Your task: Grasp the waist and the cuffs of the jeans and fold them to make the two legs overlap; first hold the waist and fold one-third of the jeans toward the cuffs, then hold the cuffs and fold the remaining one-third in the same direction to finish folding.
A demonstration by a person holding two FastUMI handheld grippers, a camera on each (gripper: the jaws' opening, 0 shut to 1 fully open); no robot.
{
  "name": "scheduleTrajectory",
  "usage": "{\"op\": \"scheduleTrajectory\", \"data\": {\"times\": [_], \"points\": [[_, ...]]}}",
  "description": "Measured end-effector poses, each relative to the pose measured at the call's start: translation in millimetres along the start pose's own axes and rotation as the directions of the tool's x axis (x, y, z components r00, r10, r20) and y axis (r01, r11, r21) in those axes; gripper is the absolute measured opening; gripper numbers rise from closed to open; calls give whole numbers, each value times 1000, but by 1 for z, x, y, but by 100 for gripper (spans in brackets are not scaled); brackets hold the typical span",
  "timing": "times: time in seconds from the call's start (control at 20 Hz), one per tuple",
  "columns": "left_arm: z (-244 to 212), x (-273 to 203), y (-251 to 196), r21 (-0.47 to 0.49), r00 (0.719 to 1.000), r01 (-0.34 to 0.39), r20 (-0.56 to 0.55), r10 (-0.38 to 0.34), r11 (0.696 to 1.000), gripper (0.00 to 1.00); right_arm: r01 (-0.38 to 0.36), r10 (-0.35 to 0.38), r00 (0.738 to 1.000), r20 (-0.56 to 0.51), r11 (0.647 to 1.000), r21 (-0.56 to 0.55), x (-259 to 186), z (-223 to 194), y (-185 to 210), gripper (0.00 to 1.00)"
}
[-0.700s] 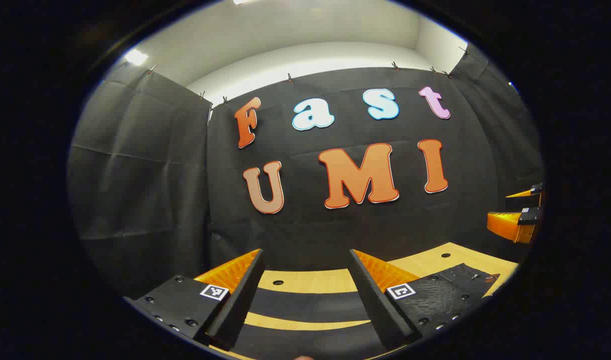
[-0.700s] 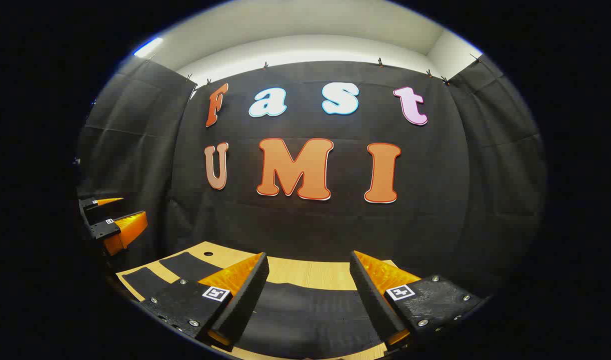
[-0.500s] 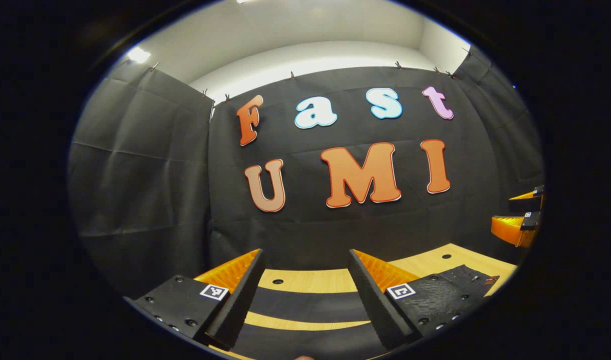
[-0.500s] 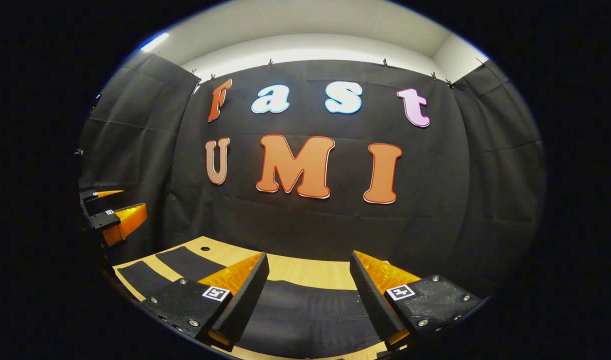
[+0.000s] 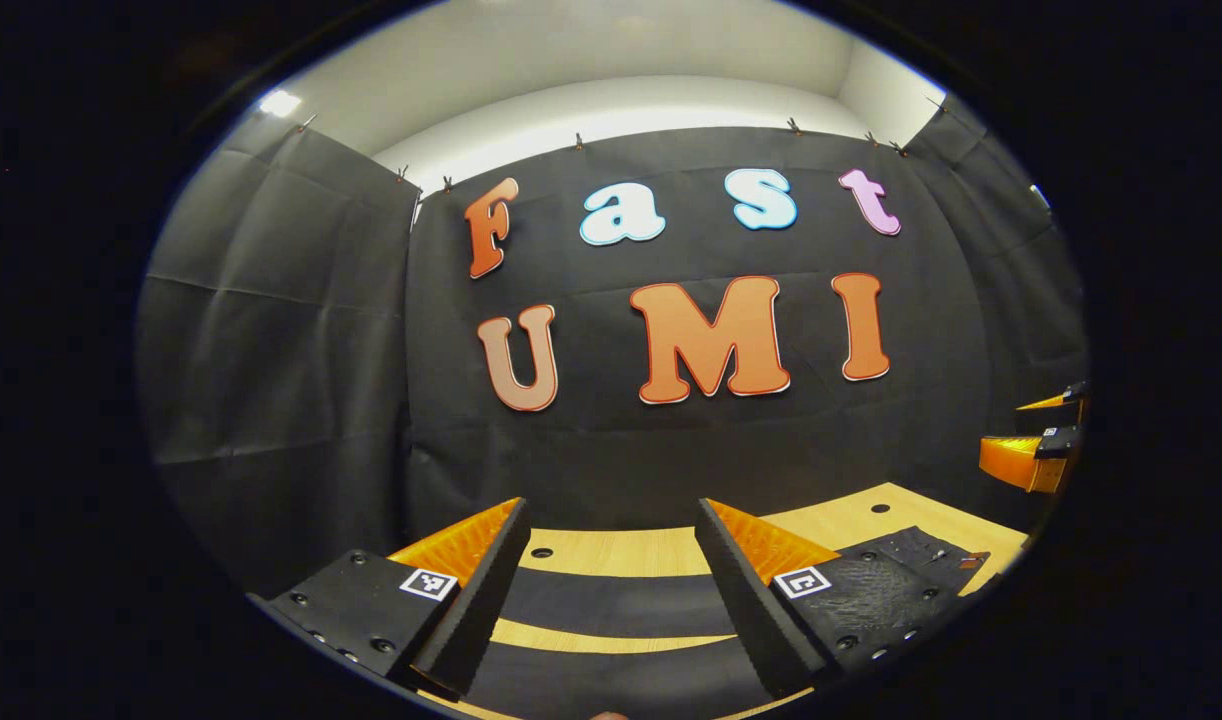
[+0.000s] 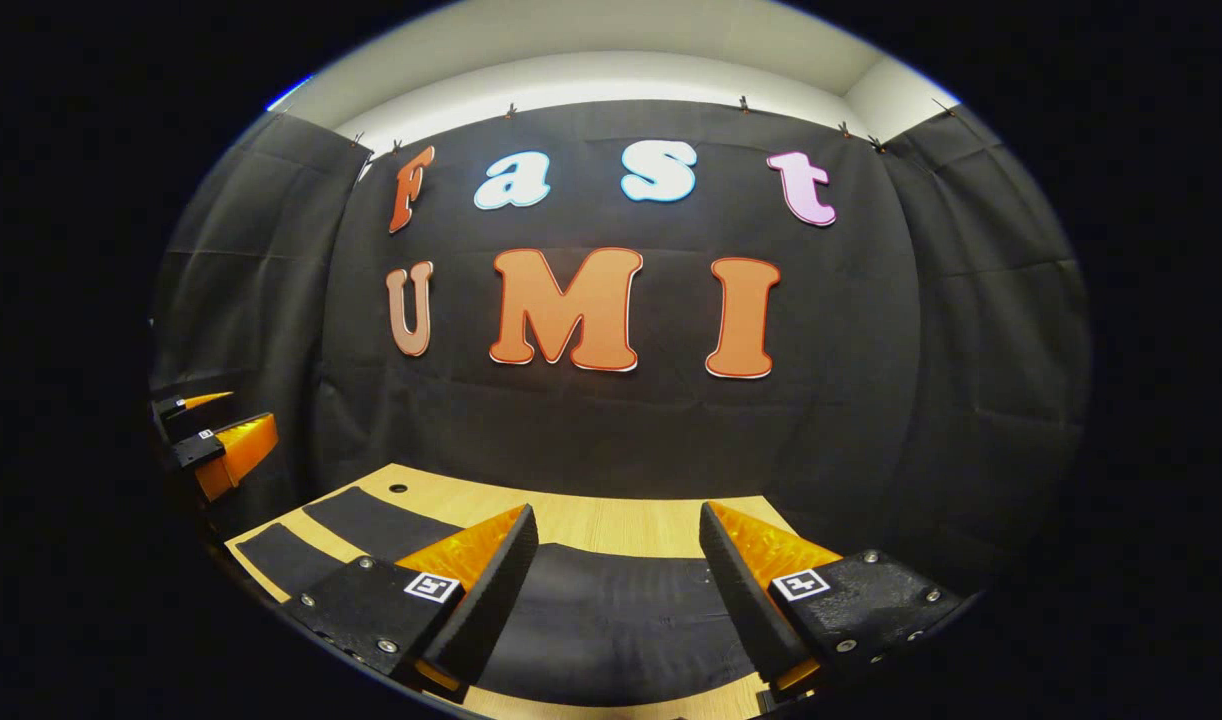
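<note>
Black jeans (image 5: 611,605) lie flat on the wooden table (image 5: 621,550). In the left gripper view the two legs run as dark bands across the table, one behind the other. The waist end (image 5: 911,550) lies at the right, past my finger. My left gripper (image 5: 611,515) hangs open above the legs, apart from the cloth. In the right gripper view the wide upper part of the jeans (image 6: 611,620) lies below my open right gripper (image 6: 616,515), and the legs (image 6: 371,520) stretch away left. Each gripper shows far off in the other's view: the right gripper (image 5: 1036,445) and the left gripper (image 6: 211,440), both open.
The booth's black cloth wall (image 6: 611,420) stands close behind the table's far edge. Small round holes (image 5: 542,552) mark the tabletop (image 6: 451,495). Bare wood lies between the jeans and the wall.
Both views have tipped slightly downward, the right one more, so a little more tabletop shows. The jeans have not moved and both grippers stay open.
</note>
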State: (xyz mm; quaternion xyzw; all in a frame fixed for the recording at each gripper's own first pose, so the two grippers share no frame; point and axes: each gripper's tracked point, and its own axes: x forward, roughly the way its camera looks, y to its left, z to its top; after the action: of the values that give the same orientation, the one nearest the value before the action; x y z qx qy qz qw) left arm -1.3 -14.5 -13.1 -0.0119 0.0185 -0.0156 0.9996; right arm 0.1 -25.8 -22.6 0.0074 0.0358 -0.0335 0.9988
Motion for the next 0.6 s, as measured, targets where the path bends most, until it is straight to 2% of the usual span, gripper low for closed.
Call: {"op": "scheduleTrajectory", "data": {"times": [0.35,0.6], "points": [[2,5,-5,5,1000,9,5,-9,1000,100,34,-34,999,-4,999,5,-1,-7,-20,98],[-12,8,14,9,999,-36,-35,36,999,100,90,-89,994,-56,996,23,2,-25,-54,98]]}}
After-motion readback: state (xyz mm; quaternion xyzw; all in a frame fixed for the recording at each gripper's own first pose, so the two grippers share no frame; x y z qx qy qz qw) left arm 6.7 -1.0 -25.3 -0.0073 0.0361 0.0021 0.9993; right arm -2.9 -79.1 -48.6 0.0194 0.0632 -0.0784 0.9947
